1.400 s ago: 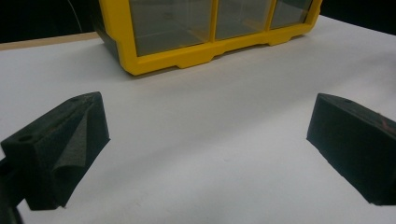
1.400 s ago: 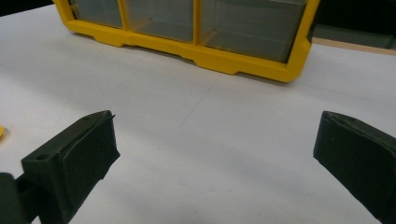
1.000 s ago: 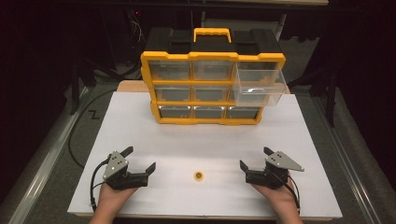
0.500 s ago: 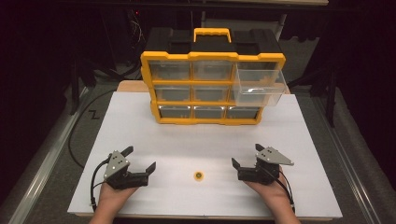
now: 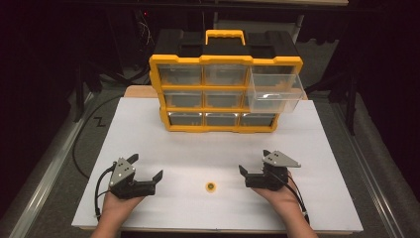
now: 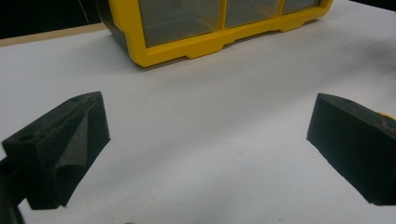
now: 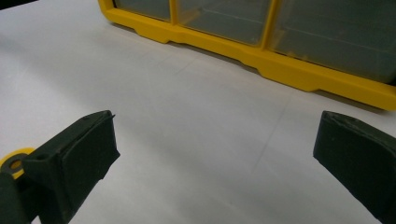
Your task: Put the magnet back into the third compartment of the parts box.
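Observation:
A small yellow ring lies on the white table top near the front, and its edge peeks out by the left jaw in the right gripper view. My left gripper rests to the ring's left, open and empty, with bare table between its jaws. To the ring's right, my right gripper is open and empty too. A yellow and black drawer organizer stands at the back, its top right clear drawer pulled out.
The organizer's lower drawers face both grippers. A black cable trails off the table's left side. The dark floor surrounds the board, and a metal rail runs along the left.
My right gripper has moved left, closer to the yellow ring. The left gripper has stayed put.

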The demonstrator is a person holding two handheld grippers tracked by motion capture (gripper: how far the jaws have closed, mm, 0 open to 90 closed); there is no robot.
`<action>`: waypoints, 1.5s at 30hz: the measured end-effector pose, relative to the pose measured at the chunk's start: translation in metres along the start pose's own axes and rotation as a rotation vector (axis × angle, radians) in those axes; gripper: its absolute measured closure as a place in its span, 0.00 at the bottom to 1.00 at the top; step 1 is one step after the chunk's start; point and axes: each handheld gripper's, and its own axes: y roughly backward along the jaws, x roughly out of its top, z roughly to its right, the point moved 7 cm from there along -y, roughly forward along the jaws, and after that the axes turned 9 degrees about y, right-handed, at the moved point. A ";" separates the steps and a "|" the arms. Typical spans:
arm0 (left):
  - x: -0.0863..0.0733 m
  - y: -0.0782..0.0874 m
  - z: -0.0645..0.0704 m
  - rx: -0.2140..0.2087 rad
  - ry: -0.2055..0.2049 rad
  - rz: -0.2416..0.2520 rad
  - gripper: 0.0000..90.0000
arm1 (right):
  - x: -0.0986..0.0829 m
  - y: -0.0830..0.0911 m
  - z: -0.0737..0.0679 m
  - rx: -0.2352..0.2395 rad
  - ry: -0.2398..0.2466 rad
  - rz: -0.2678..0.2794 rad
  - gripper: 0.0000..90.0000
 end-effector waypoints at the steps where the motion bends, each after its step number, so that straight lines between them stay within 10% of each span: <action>1: 0.000 0.000 0.000 -0.002 0.002 0.003 0.00 | 0.001 -0.002 -0.002 0.003 0.005 -0.001 0.01; 18: -0.003 -0.001 0.007 -0.013 -0.033 -0.001 0.00 | 0.023 -0.027 -0.023 0.061 0.018 0.011 0.01; 45: -0.005 0.009 0.005 -0.024 -0.018 0.020 0.00 | 0.023 -0.017 -0.071 0.187 0.085 0.004 0.01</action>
